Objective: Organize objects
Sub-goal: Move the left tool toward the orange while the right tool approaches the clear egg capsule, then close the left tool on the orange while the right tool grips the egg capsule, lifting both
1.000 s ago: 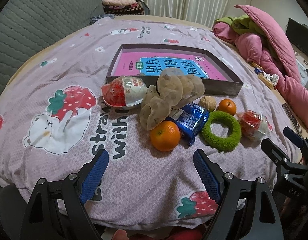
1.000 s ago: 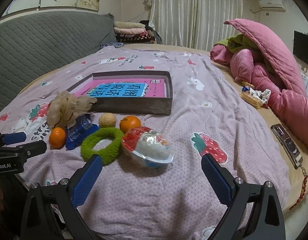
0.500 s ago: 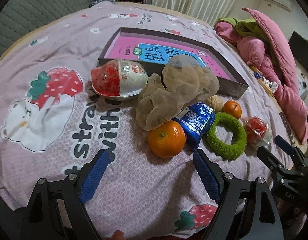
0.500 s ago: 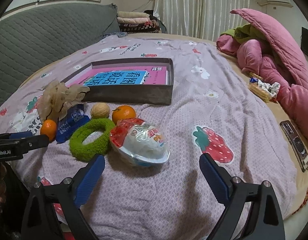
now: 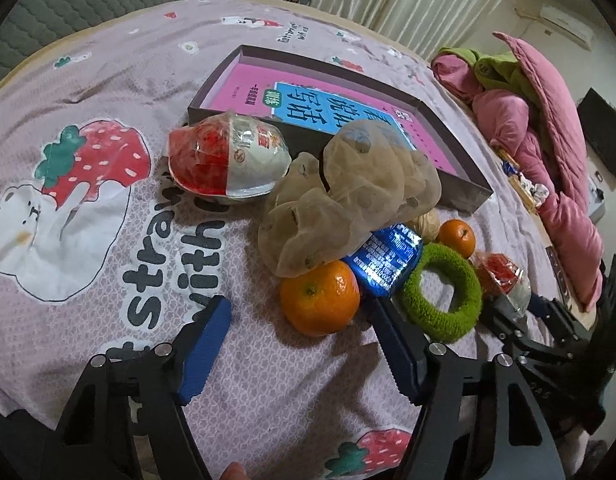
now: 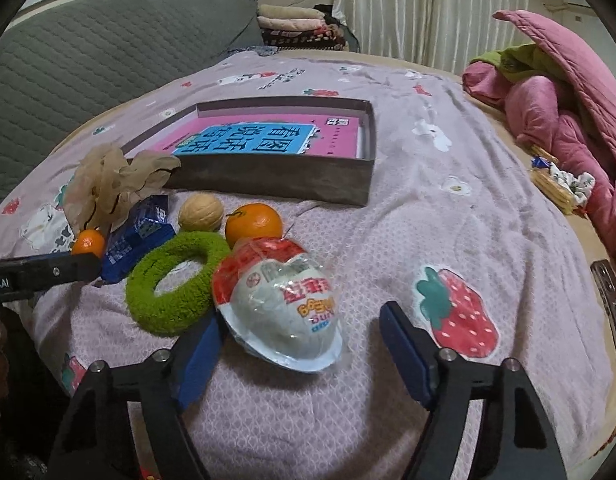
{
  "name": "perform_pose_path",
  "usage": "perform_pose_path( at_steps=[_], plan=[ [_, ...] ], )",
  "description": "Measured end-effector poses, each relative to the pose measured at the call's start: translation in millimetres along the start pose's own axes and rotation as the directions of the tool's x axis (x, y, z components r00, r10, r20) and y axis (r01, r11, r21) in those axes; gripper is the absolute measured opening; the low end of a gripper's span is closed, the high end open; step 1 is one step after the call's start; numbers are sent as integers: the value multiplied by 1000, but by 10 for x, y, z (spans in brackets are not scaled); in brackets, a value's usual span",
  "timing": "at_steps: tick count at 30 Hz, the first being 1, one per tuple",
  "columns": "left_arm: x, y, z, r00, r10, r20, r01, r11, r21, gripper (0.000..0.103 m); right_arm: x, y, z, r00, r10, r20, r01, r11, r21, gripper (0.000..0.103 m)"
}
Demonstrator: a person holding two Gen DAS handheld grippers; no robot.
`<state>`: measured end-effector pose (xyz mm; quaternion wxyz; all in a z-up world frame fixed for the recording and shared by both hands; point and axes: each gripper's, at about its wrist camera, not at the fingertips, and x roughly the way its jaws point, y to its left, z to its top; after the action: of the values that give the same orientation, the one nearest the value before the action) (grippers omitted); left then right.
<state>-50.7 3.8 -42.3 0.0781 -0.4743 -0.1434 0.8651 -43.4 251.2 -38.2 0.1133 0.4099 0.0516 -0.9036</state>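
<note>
Bedspread (image 5: 120,80): lilac, printed with strawberries, a white bear and dark letters reading "stra" and "with".
Box (image 6: 276,178): shallow, dark, holding a pink and blue book with large Chinese characters.
Beige scrunchie (image 5: 348,196): heaped against the box front, overlapping the nearest tangerine (image 5: 319,297).
Green ring (image 6: 174,280): fuzzy, touching the right-hand egg pack (image 6: 280,308), which bears red and orange lettering.
Blue packet (image 5: 386,260): white print, unreadable.
Left tongs (image 5: 300,350): spread wide, empty, just short of the nearest tangerine.
Right tongs (image 6: 298,354): spread wide, flanking the egg pack, not gripping.
</note>
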Motion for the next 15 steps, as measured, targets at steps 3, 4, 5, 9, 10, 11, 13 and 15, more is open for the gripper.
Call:
perform_pose_path(
  at_steps=[3, 4, 5, 9, 10, 11, 13, 15],
  plan=[
    [4, -5, 16, 1000, -2, 5, 2, 1000, -6, 71, 37, 21, 10, 1000, 4, -5, -4, 1000, -14, 65],
    [8, -8, 24, 1000, -5, 8, 5, 1000, -11, 69, 40, 34, 16, 1000, 8, -4, -8, 1000, -20, 64],
    [11, -14, 31, 1000, -8, 9, 9, 1000, -12, 67, 40, 53, 22, 1000, 9, -1, -9, 1000, -29, 62],
    [22, -78, 38, 999, -34, 2, 34, 999, -8, 57, 69, 112, 29, 1000, 11, -2, -12, 999, -52, 57],
    [37, -99, 38, 999, -39, -3, 39, 999, -5, 57, 77, 123, 28, 1000, 10, -2, -11, 998, -56, 57],
    [48, -110, 38, 999, -36, -4, 36, 999, -3, 56, 84, 122, 30, 1000, 9, -2, -9, 998, -59, 56],
    [66, -129, 48, 999, -40, -4, 40, 999, -3, 54, 89, 129, 31, 1000, 9, -1, -9, 998, -62, 55],
    [80, -146, 60, 999, -39, -4, 39, 999, -5, 53, 92, 131, 38, 1000, 12, 2, -11, 998, -64, 54]
  ],
)
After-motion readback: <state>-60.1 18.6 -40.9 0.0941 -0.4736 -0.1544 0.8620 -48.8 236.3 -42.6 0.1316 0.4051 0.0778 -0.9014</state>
